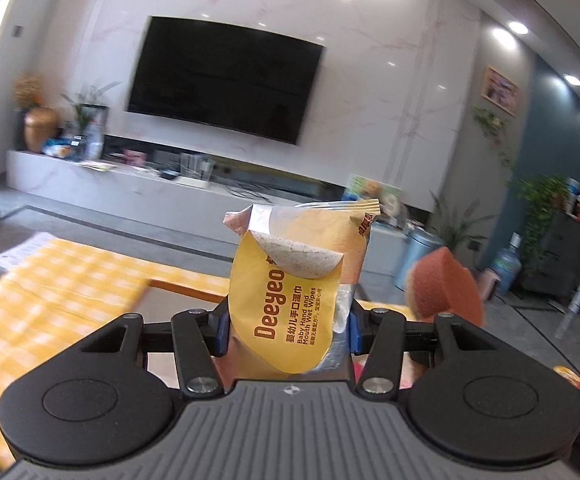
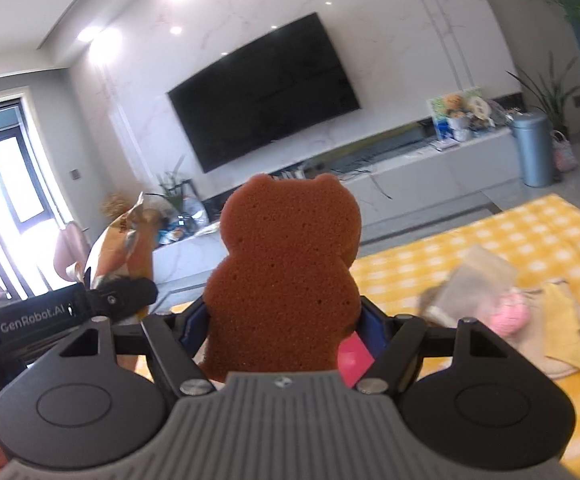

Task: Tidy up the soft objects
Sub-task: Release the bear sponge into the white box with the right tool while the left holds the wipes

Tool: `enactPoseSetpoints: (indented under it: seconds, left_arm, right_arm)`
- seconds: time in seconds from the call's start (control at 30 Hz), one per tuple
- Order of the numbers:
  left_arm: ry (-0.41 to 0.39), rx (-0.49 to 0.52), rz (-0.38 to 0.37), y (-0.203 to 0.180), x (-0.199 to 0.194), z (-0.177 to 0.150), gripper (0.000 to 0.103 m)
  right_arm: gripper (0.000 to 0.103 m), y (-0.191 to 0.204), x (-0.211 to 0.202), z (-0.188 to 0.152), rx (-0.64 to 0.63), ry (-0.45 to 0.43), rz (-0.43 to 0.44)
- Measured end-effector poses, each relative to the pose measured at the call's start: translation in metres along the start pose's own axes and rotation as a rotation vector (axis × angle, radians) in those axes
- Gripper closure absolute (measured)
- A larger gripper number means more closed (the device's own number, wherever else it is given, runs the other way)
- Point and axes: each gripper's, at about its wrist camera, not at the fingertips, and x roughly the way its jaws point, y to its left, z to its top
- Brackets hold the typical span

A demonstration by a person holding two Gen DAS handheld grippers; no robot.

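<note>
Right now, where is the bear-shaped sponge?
The bear-shaped sponge stands upright in the right gripper, held above the yellow checked cloth, right of the wet wipes pack.

We hold a hand-held gripper in each hand, both raised and pointing forward across the room. Our left hand-held gripper (image 1: pixel 285 330) has its blue-padded fingers (image 1: pixel 221 334) pressed against something pinched upright between them. Our right hand-held gripper (image 2: pixel 283 326) is likewise clamped, its fingers (image 2: pixel 372 330) squeezing what it carries. In the right wrist view, our left hand-held gripper (image 2: pixel 123 300) sits just to the left, level with it.
</note>
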Motion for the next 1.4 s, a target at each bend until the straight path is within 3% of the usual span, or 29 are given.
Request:
enactPoseSetpoints:
  seconds: [0.2,0.43,0.53,0.7,0.8,0.93,1.17,1.23,1.4]
  left_arm:
    - [-0.044,-0.077,0.029,0.048,-0.013,0.007,0.044]
    - [-0.013,-0.166,0.053,0.101,-0.007,0.000,0.044]
    - [0.007,-0.224,0.064,0.124,-0.006,-0.006,0.044]
    - [0.021,-0.237,0.081,0.145,-0.001,-0.014,0.044]
    - [0.048,-0.251,0.089,0.156,0.004,-0.020,0.044]
    - [0.065,-0.301,0.084,0.170,0.003,-0.025,0.044]
    - [0.070,-0.335,0.104,0.179,-0.003,-0.024,0.044]
    - [0.084,-0.347,0.106,0.181,-0.002,-0.024,0.044]
    - [0.099,-0.349,0.100,0.184,-0.002,-0.025,0.044]
  right_arm:
    - [0.030,0.034,0.020,-0.012,-0.004,0.066,0.070]
    - [0.030,0.063,0.065,-0.045,-0.063,0.198,0.024]
    - [0.030,0.078,0.091,-0.064,-0.165,0.271,-0.043]
    - [0.030,0.115,0.133,-0.096,-0.460,0.348,-0.201]
    - [0.030,0.120,0.158,-0.107,-0.524,0.404,-0.242]
    - [0.030,0.118,0.189,-0.114,-0.546,0.499,-0.285]
    - [0.030,0.116,0.205,-0.119,-0.543,0.606,-0.357]
    - [0.030,0.111,0.208,-0.120,-0.488,0.667,-0.295]
    - [0.030,0.107,0.208,-0.105,-0.319,0.710,-0.178]
